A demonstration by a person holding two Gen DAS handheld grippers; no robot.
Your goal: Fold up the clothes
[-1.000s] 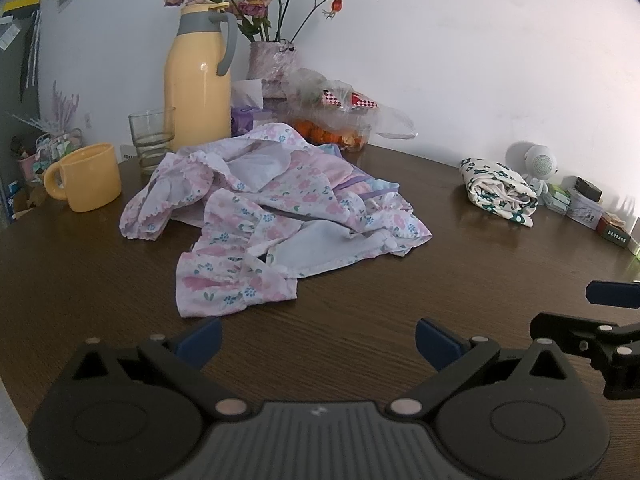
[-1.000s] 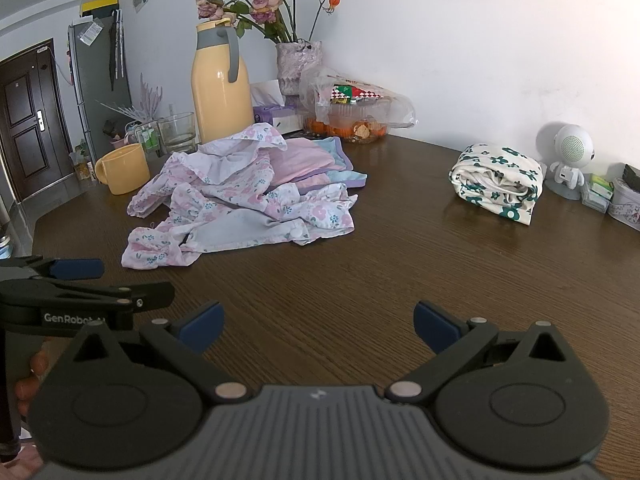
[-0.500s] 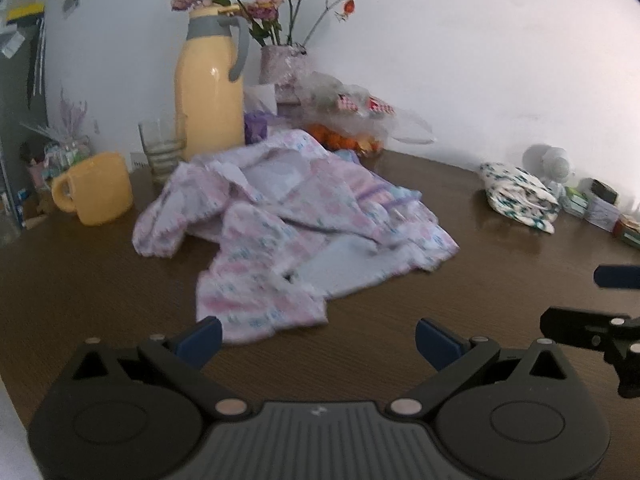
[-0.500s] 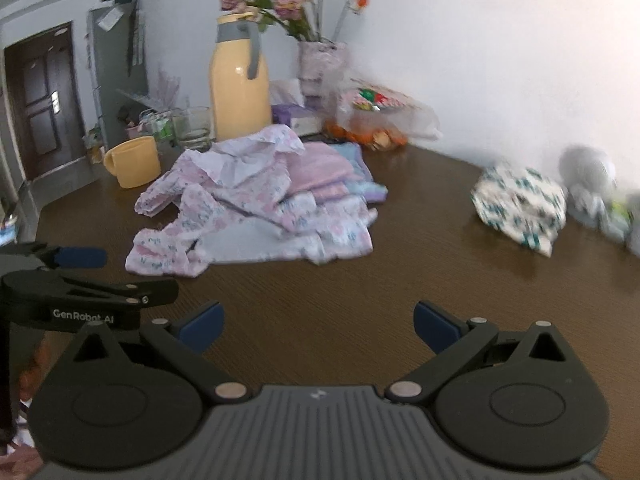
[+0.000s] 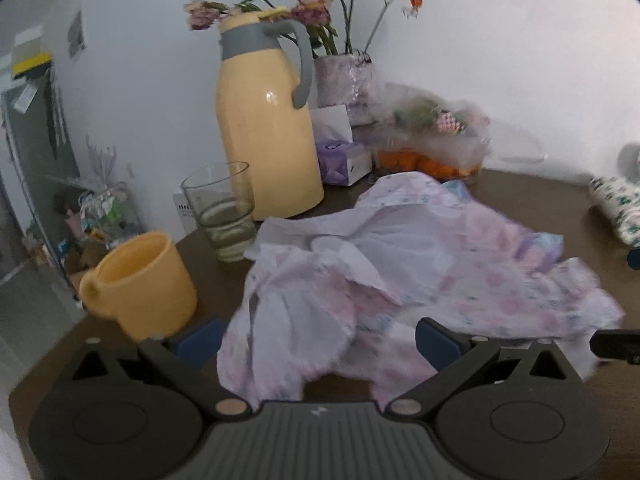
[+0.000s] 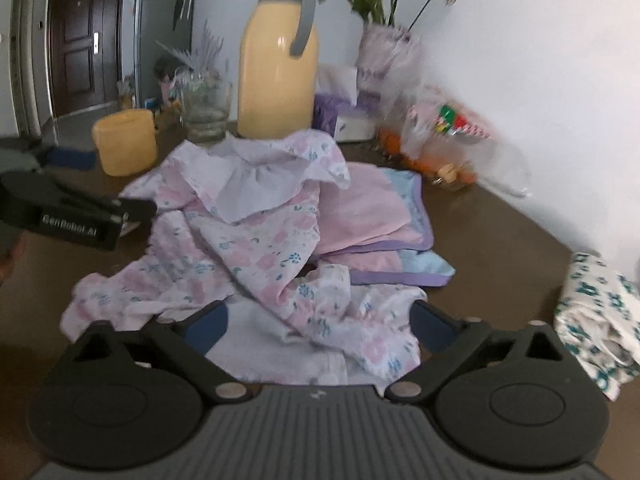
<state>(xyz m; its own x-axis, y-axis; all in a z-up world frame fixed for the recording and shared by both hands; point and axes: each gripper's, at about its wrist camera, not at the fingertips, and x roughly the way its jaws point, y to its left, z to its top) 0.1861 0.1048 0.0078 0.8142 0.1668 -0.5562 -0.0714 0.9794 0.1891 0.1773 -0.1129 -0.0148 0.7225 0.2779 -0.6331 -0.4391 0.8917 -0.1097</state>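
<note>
I am holding my left claw (image 5: 318, 340) and my right claw (image 6: 318, 326) spread wide over the near edge of the crumpled floral garment (image 6: 256, 248), neither gripping anything. The garment is lying in a heap on the worktop (image 6: 500, 240), in front of the yellow jug (image 6: 278, 64), partly covering a flat pink and blue cloth (image 6: 372, 216). A rolled green-patterned cloth (image 6: 596, 320) is sitting well to the right of the heap. To fold well, I am judging that each claw should be pinching a single layer at a true hem or corner, not a bunched wad, so the fabric is spreading flat when lifted; the blur is hiding which edge is which, so I am going slowly. Left of the heap, the yellow mug (image 5: 140, 284) and the glass (image 5: 220, 212) are standing close, and the glass is nearly touching the fabric, so sweeping that way is risking a spill. The bare worktop between the heap and the rolled cloth is offering the open room.
</note>
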